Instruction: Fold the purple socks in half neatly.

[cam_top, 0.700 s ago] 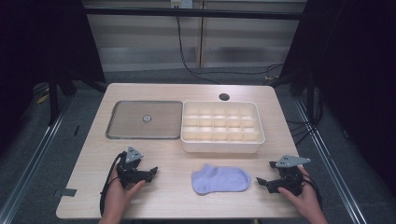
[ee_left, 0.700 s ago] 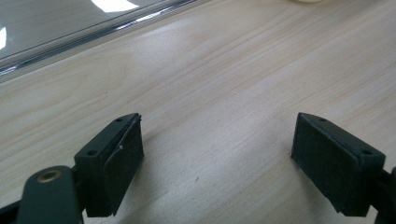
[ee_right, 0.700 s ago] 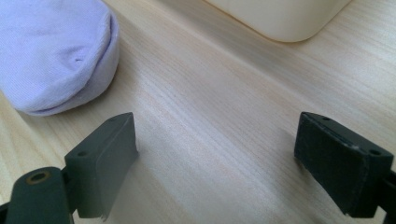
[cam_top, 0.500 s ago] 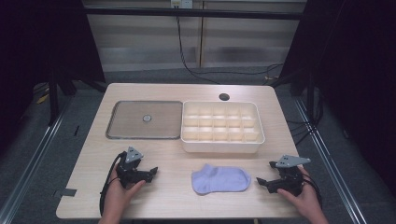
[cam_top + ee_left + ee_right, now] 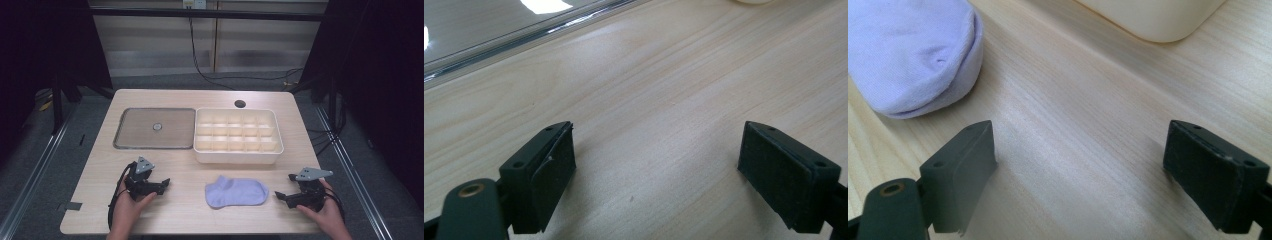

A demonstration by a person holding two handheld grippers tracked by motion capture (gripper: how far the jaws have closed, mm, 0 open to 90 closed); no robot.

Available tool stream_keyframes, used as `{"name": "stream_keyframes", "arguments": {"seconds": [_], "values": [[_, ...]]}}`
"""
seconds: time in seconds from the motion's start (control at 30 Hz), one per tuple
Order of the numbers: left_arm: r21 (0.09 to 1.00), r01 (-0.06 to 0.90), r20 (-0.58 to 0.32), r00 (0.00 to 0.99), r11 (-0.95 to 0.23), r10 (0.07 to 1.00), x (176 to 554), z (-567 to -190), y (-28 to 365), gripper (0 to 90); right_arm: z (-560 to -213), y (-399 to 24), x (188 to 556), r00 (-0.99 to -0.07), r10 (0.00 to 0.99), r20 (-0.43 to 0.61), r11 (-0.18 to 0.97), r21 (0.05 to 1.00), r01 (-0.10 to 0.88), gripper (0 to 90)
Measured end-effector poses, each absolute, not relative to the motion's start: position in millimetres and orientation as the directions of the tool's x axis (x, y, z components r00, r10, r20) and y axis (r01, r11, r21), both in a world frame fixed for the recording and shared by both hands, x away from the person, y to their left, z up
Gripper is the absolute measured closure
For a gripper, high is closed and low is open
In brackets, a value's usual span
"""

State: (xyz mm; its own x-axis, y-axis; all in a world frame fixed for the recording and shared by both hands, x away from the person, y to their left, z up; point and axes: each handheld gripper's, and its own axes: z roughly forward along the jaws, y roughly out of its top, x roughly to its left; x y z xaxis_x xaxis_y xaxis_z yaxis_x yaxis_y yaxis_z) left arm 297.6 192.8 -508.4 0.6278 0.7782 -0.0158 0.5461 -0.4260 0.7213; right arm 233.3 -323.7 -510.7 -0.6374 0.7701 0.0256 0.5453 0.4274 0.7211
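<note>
1. Sock [image 5: 236, 192], pale lilac, lies flat on the wooden table [image 5: 190, 215], just in front of the cream divided tray [image 5: 237, 136], not touching it.
2. Left of this tray, touching its side, sits a flat metal pan [image 5: 155, 128].
3. The left gripper [image 5: 161, 184] rests on the table, well to the left of the sock, jaws spread wide with nothing between.
4. The right gripper [image 5: 281, 196] sits just right of the sock's toe, jaws also spread, holding nothing.
</note>
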Motion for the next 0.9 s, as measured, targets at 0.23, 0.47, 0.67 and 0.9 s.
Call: {"name": "stream_keyframes", "arguments": {"seconds": [0.23,0.47,0.67,0.9], "values": [[0.721,0.544,-0.016,0.631,-0.428,0.775,298,-508,192,14.8,-510,-326,234,-0.653,0.757,0.037,0.428,0.726,0.538,13.7],[0.718,0.545,-0.018,0.636,-0.433,0.771,299,-508,191,15.4,-504,-328,230,-0.659,0.746,0.097,0.397,0.730,0.557,21.1],[0.702,0.582,-0.065,0.628,-0.412,0.776,300,-500,189,17.6,-496,-321,224,-0.704,0.708,0.053,0.465,0.715,0.521,40.5],[0.699,0.560,-0.074,0.675,-0.445,0.734,297,-481,171,19.9,-492,-311,219,-0.751,0.659,0.034,0.519,0.702,0.487,68.7]]}}
